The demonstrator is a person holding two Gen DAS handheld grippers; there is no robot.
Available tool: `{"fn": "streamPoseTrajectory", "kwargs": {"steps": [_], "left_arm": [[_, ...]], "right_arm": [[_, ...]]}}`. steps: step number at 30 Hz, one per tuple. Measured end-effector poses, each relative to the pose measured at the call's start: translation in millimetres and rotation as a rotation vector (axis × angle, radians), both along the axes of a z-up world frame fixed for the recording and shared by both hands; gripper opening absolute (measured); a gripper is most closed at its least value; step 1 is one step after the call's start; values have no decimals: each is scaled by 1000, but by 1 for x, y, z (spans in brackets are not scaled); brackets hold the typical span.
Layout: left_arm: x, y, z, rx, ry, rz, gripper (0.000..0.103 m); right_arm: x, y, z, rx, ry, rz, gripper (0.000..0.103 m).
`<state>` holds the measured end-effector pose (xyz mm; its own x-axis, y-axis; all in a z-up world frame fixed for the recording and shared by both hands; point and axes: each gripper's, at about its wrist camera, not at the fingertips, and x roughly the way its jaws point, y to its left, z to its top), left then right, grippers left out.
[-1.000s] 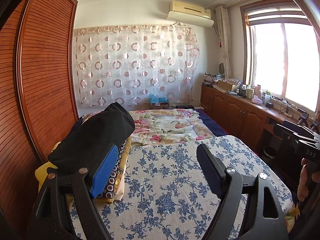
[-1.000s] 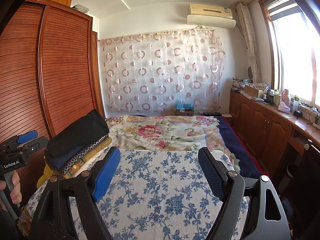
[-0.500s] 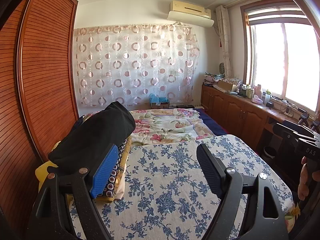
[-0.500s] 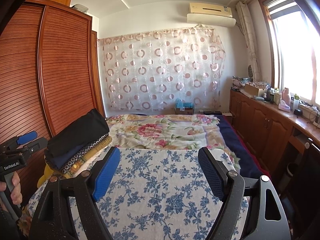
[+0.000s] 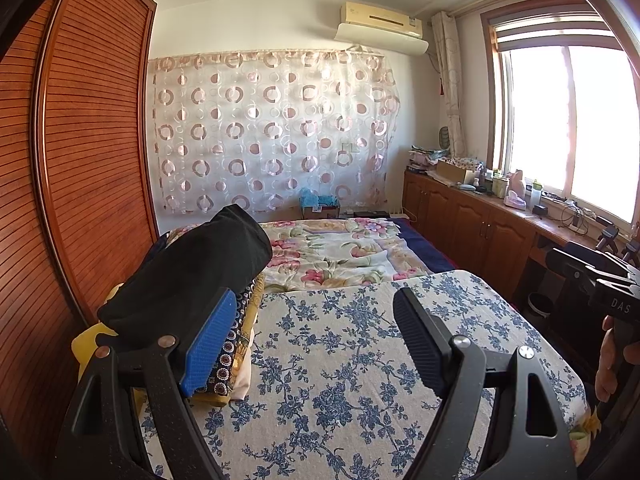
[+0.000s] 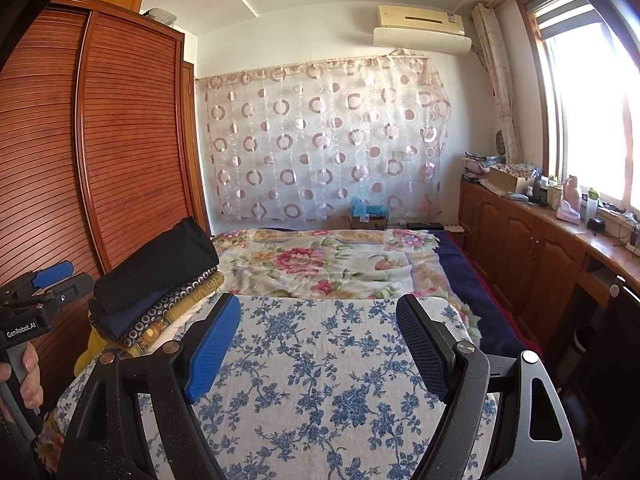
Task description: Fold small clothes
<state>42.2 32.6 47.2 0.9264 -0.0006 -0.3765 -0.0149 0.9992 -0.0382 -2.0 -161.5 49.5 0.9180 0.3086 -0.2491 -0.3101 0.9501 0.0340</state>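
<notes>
Both grippers, left gripper and right gripper, hover with fingers wide and empty over a blue-floral sheet on the bed. Folded clothes sit stacked at the frame's left. No garment is laid out; the next move likely calls for fetching one.

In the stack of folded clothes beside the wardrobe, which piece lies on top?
The plain black garment is on top. Under it come a dark blue piece, then the one with a ring pattern, then yellow cloth.
</notes>
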Motion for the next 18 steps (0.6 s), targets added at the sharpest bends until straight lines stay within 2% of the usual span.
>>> {"fn": "streamPoseTrajectory", "kwargs": {"steps": [18], "left_arm": [[0,0,-1,2,-2,-1,81]], "right_arm": [[1,-3,0,2,-5,2,82]]}}
